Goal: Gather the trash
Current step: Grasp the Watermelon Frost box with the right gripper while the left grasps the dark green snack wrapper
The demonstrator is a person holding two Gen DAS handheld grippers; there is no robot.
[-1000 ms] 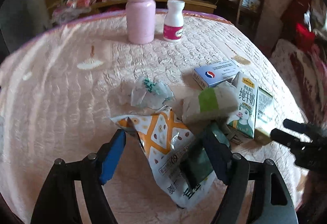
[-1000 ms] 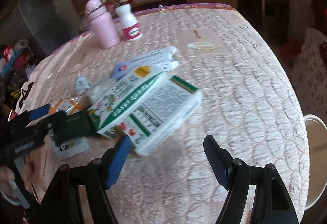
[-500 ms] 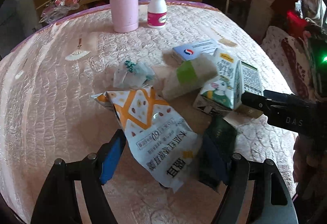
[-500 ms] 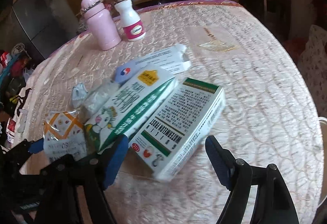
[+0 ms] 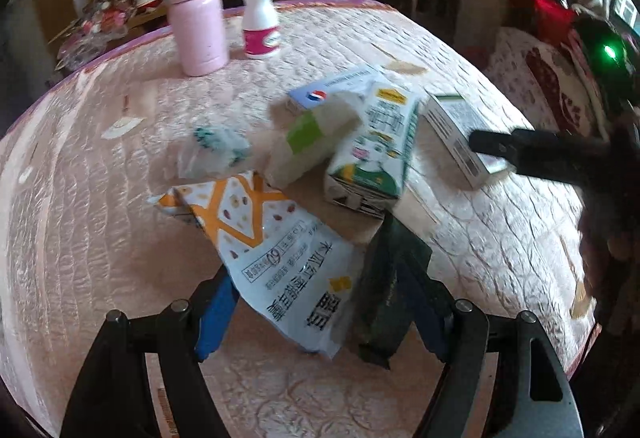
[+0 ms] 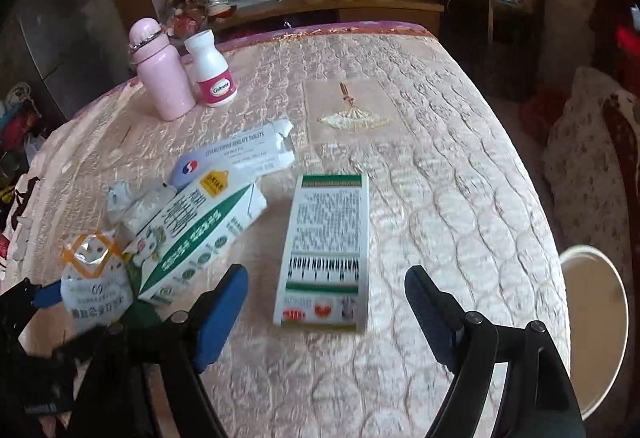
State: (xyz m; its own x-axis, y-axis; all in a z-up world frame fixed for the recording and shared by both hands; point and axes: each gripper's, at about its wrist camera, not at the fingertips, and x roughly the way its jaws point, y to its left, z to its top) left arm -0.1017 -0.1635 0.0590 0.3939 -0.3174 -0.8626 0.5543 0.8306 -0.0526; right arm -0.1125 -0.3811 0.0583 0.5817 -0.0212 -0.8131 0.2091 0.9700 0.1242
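**A:** What have the jaws got?

**B:** My left gripper stands wide, with two wrappers lying between its blue pads: the orange-and-white snack bag toward the left pad, and a dark green packet up against the right one. Whether that right pad presses the packet or only touches it, I cannot tell. Neither wrapper is pinched from both sides.

**A:** And the right one?

**B:** My right gripper is also spread wide and has hold of nothing. The white-and-green box lies flat on the pink quilted tablecloth, barcode up. Its near end sits in the gap between the pads, closer to the left pad, clear of both.

**A:** The rest of the trash?

**B:** Left of that box lies the milk carton on its side. Farther off is a torn tablet box with a red-and-blue logo. Beside the carton sits a pale pack with a green band, and left of that a crumpled clear wrapper. From my left wrist, the carton is just beyond the dark packet.

**A:** Anything else?

**B:** A pink flask and a white pill bottle stand upright together at the far side, well apart from the pile. A white bucket shows past the table's right edge.
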